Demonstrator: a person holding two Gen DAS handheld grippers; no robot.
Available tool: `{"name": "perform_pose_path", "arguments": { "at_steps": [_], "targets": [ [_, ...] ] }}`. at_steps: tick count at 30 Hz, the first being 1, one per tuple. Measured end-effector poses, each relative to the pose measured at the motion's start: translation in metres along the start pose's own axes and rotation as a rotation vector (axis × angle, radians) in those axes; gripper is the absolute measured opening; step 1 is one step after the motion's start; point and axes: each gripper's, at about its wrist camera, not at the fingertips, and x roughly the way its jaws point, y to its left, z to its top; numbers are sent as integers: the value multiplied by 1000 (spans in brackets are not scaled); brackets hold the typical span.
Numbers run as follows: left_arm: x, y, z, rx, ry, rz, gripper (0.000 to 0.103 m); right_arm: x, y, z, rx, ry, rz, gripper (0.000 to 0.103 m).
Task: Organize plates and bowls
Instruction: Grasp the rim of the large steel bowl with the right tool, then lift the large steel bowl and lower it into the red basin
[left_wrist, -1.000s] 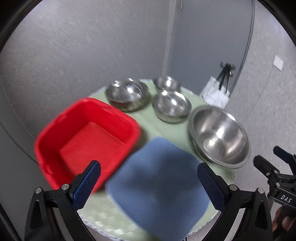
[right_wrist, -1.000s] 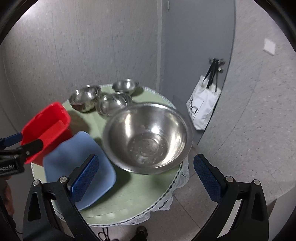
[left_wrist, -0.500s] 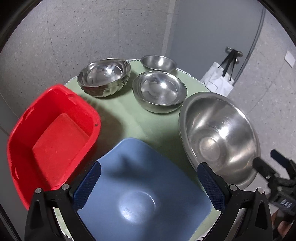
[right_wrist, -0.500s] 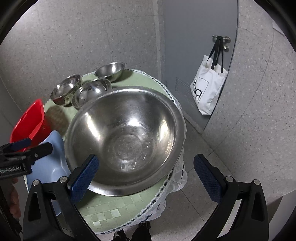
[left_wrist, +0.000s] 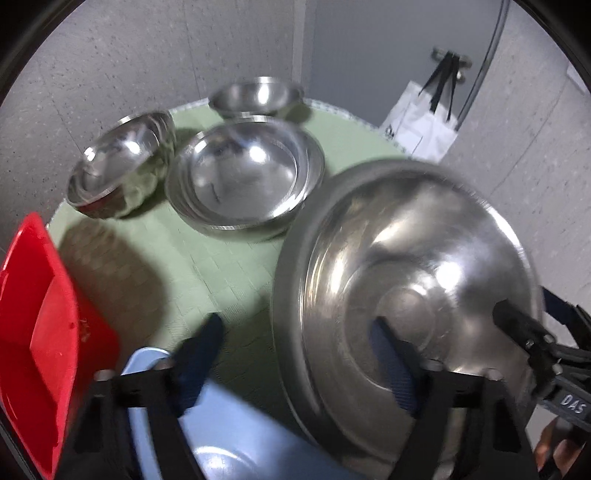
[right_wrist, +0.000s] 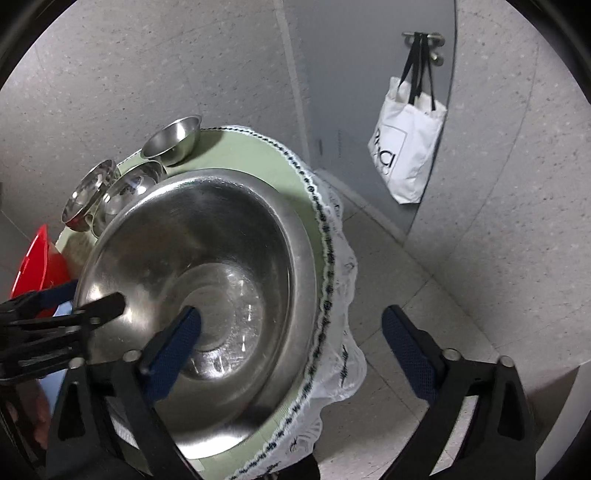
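Observation:
A large steel bowl (left_wrist: 406, 295) sits at the near right of the round green table (left_wrist: 221, 266); it also shows in the right wrist view (right_wrist: 207, 280). My left gripper (left_wrist: 295, 354) is open, straddling the bowl's left rim, with one finger inside. My right gripper (right_wrist: 291, 347) is open, straddling the bowl's right rim, its left finger inside. A blue plate (left_wrist: 236, 435) lies under my left gripper. Three smaller steel bowls (left_wrist: 243, 177) (left_wrist: 122, 166) (left_wrist: 258, 94) stand at the back.
A red plastic tub (left_wrist: 40, 339) sits at the table's left edge. A white tote bag (right_wrist: 406, 147) hangs from a door handle beyond the table. The lace-trimmed table edge (right_wrist: 325, 266) runs close by the large bowl's right side.
Both grippers have moved forward and down onto the large bowl, from opposite sides. The left gripper has shifted right, off the blue plate and towards the bowl's rim.

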Motion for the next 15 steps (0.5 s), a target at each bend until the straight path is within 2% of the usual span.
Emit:
{"name": "perform_pose_path", "arguments": {
  "at_steps": [1, 2, 3, 4, 6, 7, 8, 11, 15],
  "targets": [
    [5, -1, 1, -2, 12, -15, 49, 2, -2, 0, 4, 8, 19, 80],
    [11, -2, 2, -5, 23, -32, 47, 5, -3, 0, 7, 17, 35, 68],
    [15, -4, 3, -7, 31, -41, 38, 8, -4, 1, 13, 30, 54, 56],
    [21, -5, 4, -6, 42, -50, 28, 11, -6, 0, 22, 41, 80, 52],
    [27, -5, 5, -2, 49, -49, 22, 14, -7, -1, 29, 55, 109, 30],
    [31, -5, 6, -4, 48, -65, 9, 15, -7, -2, 31, 59, 128, 24],
    [33, -4, 5, -8, 55, -79, 7, 16, -7, -3, 34, 63, 134, 19],
    [34, -2, 4, 4, 49, -77, 8, 12, -8, -2, 37, 59, 144, 17],
    [11, 6, 0, 11, 5, -103, 8, -10, -6, 0, 35, 23, 148, 15]
  ]
}}
